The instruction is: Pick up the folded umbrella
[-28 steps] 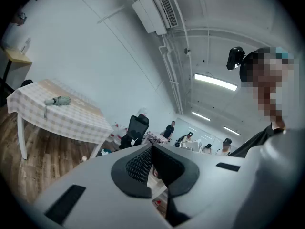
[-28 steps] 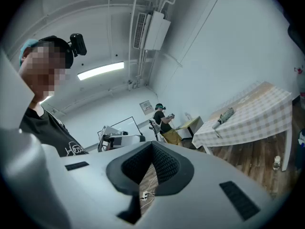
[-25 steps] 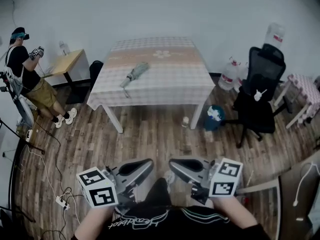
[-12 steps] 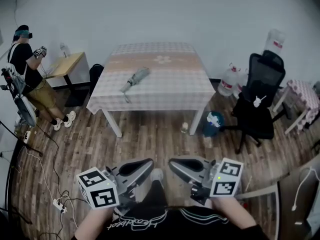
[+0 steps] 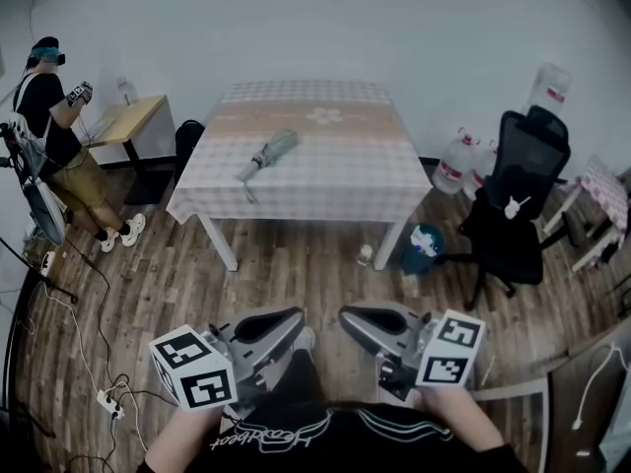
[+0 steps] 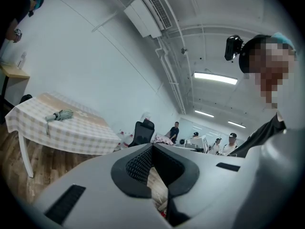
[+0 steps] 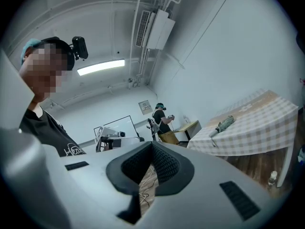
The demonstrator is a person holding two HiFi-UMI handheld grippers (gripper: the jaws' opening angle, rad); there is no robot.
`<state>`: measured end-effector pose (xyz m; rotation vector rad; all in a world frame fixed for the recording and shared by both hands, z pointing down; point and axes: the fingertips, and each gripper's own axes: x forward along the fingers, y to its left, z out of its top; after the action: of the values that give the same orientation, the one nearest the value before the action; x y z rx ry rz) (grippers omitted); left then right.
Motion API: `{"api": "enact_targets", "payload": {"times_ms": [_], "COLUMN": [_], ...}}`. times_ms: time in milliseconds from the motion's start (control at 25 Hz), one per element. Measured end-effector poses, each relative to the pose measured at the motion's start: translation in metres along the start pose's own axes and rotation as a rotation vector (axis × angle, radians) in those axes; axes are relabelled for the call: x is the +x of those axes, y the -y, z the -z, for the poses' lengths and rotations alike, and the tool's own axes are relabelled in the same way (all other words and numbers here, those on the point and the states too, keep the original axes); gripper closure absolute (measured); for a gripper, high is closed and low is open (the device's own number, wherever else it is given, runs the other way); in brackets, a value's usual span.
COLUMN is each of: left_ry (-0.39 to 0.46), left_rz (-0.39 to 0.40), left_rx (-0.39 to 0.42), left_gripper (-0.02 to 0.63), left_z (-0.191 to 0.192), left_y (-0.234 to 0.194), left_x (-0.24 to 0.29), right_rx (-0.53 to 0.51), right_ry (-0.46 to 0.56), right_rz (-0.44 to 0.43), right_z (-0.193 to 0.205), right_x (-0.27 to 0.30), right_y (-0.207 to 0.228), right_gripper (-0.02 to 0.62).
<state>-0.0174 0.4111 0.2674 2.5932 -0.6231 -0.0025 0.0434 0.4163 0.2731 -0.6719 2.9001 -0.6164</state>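
Note:
The folded grey-green umbrella (image 5: 268, 153) lies on the left half of the checked-cloth table (image 5: 325, 180), far ahead of me across the wooden floor. Both grippers are held low in front of my body, side by side, far short of the table. In the head view my left gripper (image 5: 283, 323) and right gripper (image 5: 358, 320) point toward each other, each shut and empty. The left gripper view shows its jaw tips touching (image 6: 152, 146), with the umbrella (image 6: 59, 115) small at the left. The right gripper (image 7: 152, 143) is likewise shut, with the umbrella (image 7: 223, 124) at the right.
A black office chair (image 5: 518, 205) and water jugs (image 5: 455, 163) stand right of the table. A small bottle (image 5: 365, 254) and a teal bag (image 5: 422, 244) sit by the table's right leg. A person (image 5: 54, 116) stands at a wooden desk (image 5: 128, 124). Cables and a power strip (image 5: 108, 397) lie left.
The table and umbrella have drawn slightly nearer and lower in the head view as I move toward them. Both grippers stay shut and side by side.

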Motion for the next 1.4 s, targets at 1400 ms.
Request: {"api": "enact_targets", "payload": {"times_ms": [1400], "left_ry": [-0.161], "left_rz": [-0.109], "left_rx": [0.012], "left_gripper": [0.609], "left_z": [-0.142], "left_y": [-0.383], "left_x": [0.173], "right_rx": [0.16], "right_ry": [-0.02], "right_rz": [0.078], "right_z": [-0.111], "right_x": [0.211], "right_y": [0.36], "right_gripper": [0.584]}}
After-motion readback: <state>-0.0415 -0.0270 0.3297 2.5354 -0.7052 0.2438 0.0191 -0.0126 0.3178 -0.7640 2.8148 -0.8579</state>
